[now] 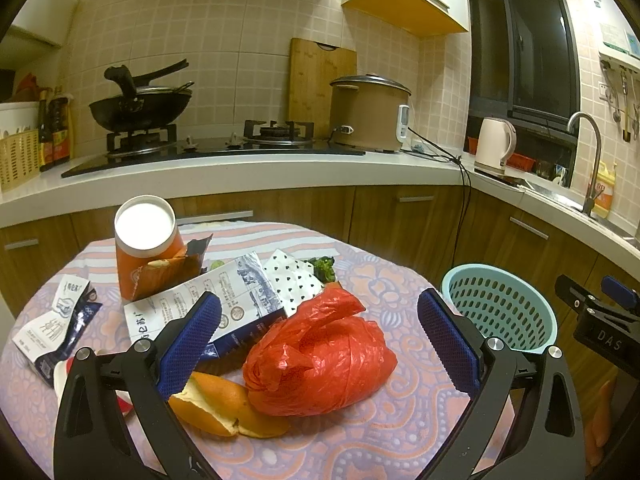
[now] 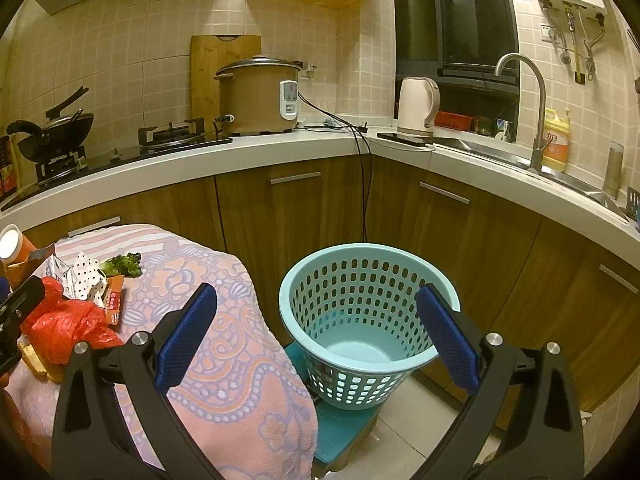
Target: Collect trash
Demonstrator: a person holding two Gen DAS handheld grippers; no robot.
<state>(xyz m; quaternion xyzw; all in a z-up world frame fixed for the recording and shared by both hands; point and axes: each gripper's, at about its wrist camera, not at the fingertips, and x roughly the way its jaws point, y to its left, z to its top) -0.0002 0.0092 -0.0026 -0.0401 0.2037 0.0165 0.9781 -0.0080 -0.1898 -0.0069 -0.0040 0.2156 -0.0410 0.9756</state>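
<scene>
Several scraps: none binned yet, basket looks empty.
Red bag [image 1: 320, 354]: sits between the left gripper [image 1: 320, 344] jaws, slightly nearer the left pad; no contact visible.
Bag handling: thin crumpled plastic, judged light, soft, a bit slick. Best bite is the bunched neck at the top, not the smooth belly.
Peel [image 1: 224, 408]: orange, below the left pad, touching the bag; curved and stiffer, may slide if pinched on edge.
Carton [image 1: 208, 304]: flattened, beyond the left pad, partly under the bag; light, springy, grab an edge.
Dotted paper [image 1: 294, 278], greens [image 1: 322, 268]: beyond the jaws, past the carton.
Cup [image 1: 146, 244]: orange, upright, far beyond the left pad.
Left jaws: wide open, holding nothing.
Right gripper [image 2: 316, 338]: jaws wide open, empty; basket [image 2: 320, 280] rim sits between the pads, ahead and below.
Left view only: peel, full carton, second torn carton [image 1: 56, 324] outside the left pad.
Right view only: basket interior, plus a red-orange wrapper [image 2: 114, 300] by the bag.
Table [image 1: 400, 432]: cloth-covered, basket off its right edge.
</scene>
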